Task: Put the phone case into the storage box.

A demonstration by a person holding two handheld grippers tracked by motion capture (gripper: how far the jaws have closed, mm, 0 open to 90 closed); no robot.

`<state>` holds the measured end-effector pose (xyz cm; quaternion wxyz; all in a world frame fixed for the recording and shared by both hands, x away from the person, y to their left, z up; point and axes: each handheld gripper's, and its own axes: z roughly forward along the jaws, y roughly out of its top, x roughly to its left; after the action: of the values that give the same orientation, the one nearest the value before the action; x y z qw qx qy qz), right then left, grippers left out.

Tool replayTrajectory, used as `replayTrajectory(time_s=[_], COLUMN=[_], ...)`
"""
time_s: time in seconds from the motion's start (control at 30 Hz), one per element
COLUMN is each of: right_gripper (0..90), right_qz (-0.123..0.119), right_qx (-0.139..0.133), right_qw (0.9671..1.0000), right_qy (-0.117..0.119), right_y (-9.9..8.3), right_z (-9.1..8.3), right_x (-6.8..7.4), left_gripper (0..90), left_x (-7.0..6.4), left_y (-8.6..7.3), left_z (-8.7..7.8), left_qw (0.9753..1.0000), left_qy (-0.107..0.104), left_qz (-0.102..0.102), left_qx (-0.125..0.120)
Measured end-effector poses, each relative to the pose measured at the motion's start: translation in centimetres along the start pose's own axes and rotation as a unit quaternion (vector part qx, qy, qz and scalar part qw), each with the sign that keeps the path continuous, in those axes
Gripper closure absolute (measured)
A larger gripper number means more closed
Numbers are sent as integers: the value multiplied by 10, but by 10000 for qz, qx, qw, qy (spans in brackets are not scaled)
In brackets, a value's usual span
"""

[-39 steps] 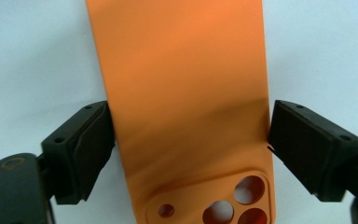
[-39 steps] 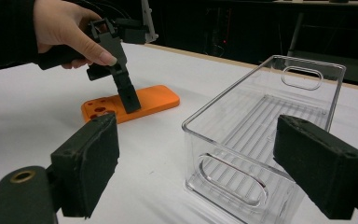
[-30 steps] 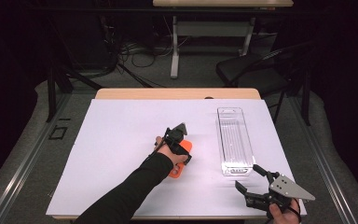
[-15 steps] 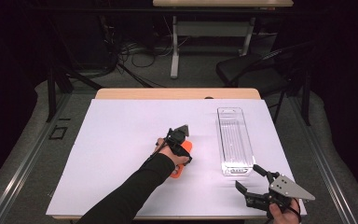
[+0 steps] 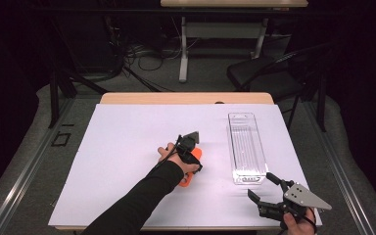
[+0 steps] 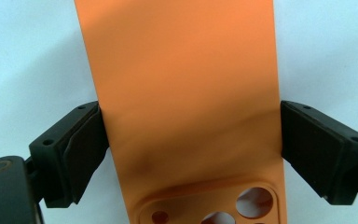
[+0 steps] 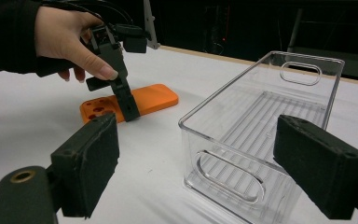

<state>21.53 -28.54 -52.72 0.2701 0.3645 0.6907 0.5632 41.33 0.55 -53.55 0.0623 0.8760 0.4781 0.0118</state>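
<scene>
An orange phone case [image 5: 198,153] lies flat on the white table cover, camera cut-outs toward the person. My left gripper [image 5: 190,155] points down over it, a hand wrapped around the gripper. In the left gripper view the case [image 6: 182,70] runs up between the jaws, and both pads press its long edges, so the left gripper [image 6: 191,140] is shut on it. The right gripper view shows the case [image 7: 154,97] with the left gripper [image 7: 121,100] standing on it. My right gripper [image 5: 260,185] hovers open at the front right, facing a clear plastic bin [image 7: 261,107] with nothing between its jaws [image 7: 205,154].
The clear bin [image 5: 247,147] stands lengthwise on the right half of the white cover [image 5: 127,142] and holds nothing. A wooden table edge [image 5: 186,98] shows at the back. A dark chair [image 5: 274,73] and cables sit on the floor beyond.
</scene>
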Motion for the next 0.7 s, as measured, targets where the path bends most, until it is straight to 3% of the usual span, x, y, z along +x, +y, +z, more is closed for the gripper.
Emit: replayTrajectory(time_s=[0.7], right_gripper=[137], right_qz=[-3], right_qx=[66], right_qw=[10000], right_qy=[43], right_y=[-1], right_z=[0], right_x=[-1], left_gripper=[102], left_x=[0], left_y=[4], left_z=[1], left_qw=[9999], left_qy=[-4], left_qz=[-7], left_qx=[133])
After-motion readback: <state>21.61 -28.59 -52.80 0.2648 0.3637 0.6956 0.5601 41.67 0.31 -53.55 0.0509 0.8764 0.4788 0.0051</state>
